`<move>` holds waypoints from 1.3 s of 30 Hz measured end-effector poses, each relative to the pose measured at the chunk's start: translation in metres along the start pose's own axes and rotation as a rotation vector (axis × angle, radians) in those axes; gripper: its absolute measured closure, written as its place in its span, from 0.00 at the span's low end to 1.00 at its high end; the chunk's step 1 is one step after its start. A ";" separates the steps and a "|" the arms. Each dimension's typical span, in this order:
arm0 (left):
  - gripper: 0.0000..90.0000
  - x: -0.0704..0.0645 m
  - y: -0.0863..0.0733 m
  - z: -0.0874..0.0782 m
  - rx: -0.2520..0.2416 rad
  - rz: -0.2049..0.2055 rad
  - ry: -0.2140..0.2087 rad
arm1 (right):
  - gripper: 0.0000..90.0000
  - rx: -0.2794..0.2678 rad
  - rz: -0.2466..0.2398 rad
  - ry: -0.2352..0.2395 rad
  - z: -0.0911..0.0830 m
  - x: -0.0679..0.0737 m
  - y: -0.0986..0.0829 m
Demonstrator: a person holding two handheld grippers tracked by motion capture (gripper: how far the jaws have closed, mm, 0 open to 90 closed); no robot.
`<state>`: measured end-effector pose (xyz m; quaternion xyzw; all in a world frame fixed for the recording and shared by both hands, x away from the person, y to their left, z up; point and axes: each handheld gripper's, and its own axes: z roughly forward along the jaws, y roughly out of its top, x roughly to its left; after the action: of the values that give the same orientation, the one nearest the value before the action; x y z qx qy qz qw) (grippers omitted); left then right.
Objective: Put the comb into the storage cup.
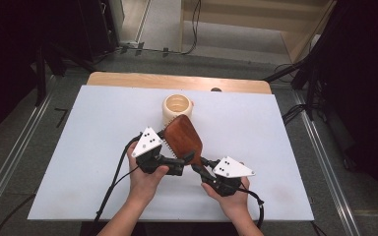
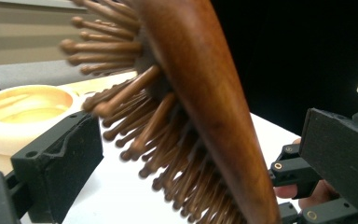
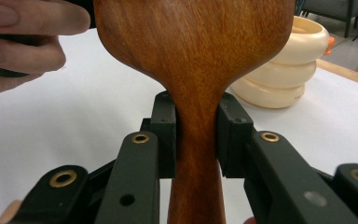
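Right now the dark brown wooden paddle hairbrush (image 1: pixel 182 136) is held up off the white table sheet (image 1: pixel 78 147), near the middle of the table and a little toward the near edge, its broad head tilted away toward the far side. The right gripper (image 3: pixel 196 135) has its two black jaws pressed against either side of the brush's narrow neck, just below where the head widens, so it is clamped on the handle. In the high view this gripper (image 1: pixel 204 169) sits to the right and near, with the person's right hand (image 1: pixel 234 196) under it. The left gripper (image 1: pixel 177 164) sits just left of the handle; in its own view the jaws stand wide apart, the brush (image 2: pixel 205 102) passing between them with its wooden bristles (image 2: pixel 135 121) pointing at the left jaw, and I cannot quite tell whether either jaw touches it. A cream-coloured ribbed round cup (image 1: pixel 177 108) stands on the sheet just beyond the brush head, on the far side. The left hand (image 1: pixel 145 179) holds the left gripper from the near side
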<state>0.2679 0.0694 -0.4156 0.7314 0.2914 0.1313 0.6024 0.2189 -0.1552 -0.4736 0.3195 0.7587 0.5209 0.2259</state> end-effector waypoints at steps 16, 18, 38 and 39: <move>0.36 0.001 0.001 0.007 0.025 -0.075 0.052 | 0.78 -0.014 -0.011 -0.014 0.005 0.013 0.001; 0.39 0.003 0.001 0.008 0.037 -0.100 0.031 | 0.78 -0.013 -0.002 -0.018 0.006 0.013 0.000; 0.61 0.005 0.012 0.015 0.071 -0.116 -0.105 | 0.62 -0.087 0.050 -0.029 0.004 0.004 -0.002; 0.62 0.006 0.012 0.015 0.071 -0.113 -0.105 | 0.58 -0.088 0.059 -0.020 0.003 0.002 -0.002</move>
<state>0.2842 0.0590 -0.4085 0.7406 0.3049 0.0481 0.5969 0.2188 -0.1522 -0.4760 0.3368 0.7229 0.5570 0.2318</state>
